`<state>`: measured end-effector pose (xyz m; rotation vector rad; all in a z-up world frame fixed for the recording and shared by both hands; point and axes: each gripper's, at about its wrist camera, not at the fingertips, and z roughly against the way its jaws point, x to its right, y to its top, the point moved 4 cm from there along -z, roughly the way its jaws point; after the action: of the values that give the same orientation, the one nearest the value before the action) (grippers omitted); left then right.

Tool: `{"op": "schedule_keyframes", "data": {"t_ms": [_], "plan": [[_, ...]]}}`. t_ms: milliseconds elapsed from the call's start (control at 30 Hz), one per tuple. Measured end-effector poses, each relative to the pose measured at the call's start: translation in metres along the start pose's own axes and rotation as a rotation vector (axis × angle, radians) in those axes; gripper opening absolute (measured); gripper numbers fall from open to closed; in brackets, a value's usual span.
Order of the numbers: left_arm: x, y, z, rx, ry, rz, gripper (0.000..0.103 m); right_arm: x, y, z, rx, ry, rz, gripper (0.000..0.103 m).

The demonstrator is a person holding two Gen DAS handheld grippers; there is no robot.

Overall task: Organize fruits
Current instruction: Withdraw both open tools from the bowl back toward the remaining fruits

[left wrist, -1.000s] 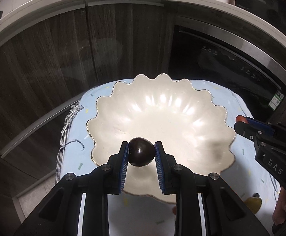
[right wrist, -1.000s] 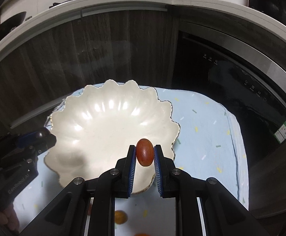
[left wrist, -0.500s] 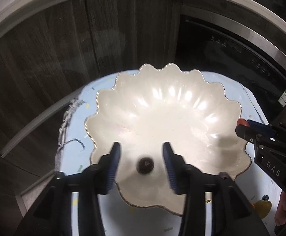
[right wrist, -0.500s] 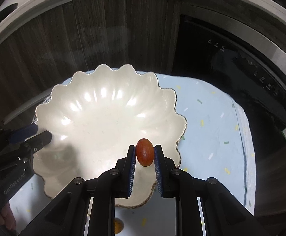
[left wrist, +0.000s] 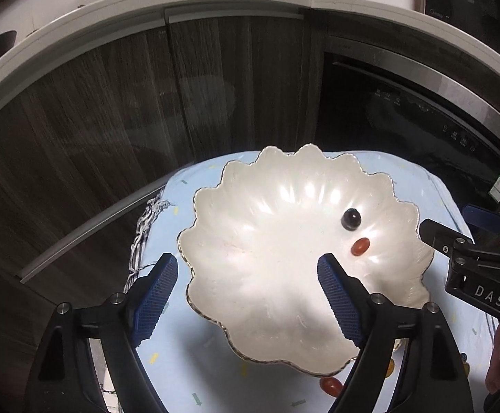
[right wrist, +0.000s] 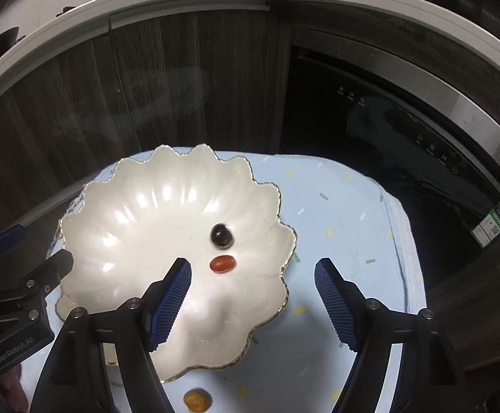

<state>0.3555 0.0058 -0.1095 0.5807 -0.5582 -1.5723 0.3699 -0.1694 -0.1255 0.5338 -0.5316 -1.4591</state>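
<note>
Above scalloped bowl (left wrist: 215, 203): left gripper (left wrist: 248, 296) and right gripper (right wrist: 252, 296) opening, nothing between jaws. Dark fruit (right wrist: 222, 234) and red fruit (right wrist: 223, 263) released inside, lying near each other. Best lifted clear without touching the rim.

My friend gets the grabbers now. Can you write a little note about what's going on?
Left gripper: jaws opening, nothing between them.
Right gripper: jaws opening, nothing between them.
Done: dark fruit and red fruit lie side by side, apart, in the white scalloped bowl.
Left: an orange fruit and another red one sit on the blue cloth at the bowl's near side. Pick those next.
</note>
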Motion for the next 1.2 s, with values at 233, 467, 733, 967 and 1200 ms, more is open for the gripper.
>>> {"op": "schedule_keyframes", "data": {"t_ms": [233,467,733,967,1200], "plan": [[0.001,0.003,0.02,0.019,0.001,0.006,0.089,0.002,0.003,0.021,0.034,0.003,-0.013,0.075],[0.007,0.0,0.038,0.024,-0.01,0.003,0.089,0.006,0.0,0.043,0.066,0.002,-0.026,0.079],[0.017,-0.004,0.057,0.021,-0.027,-0.003,0.089,0.016,-0.008,0.065,0.085,-0.012,-0.043,0.079],[0.03,-0.007,0.077,0.038,-0.047,-0.017,0.089,0.026,-0.015,0.084,0.104,-0.019,-0.066,0.079],[0.039,-0.011,0.096,0.071,-0.06,-0.033,0.089,0.035,-0.026,0.102,0.115,-0.046,-0.063,0.079]]}}
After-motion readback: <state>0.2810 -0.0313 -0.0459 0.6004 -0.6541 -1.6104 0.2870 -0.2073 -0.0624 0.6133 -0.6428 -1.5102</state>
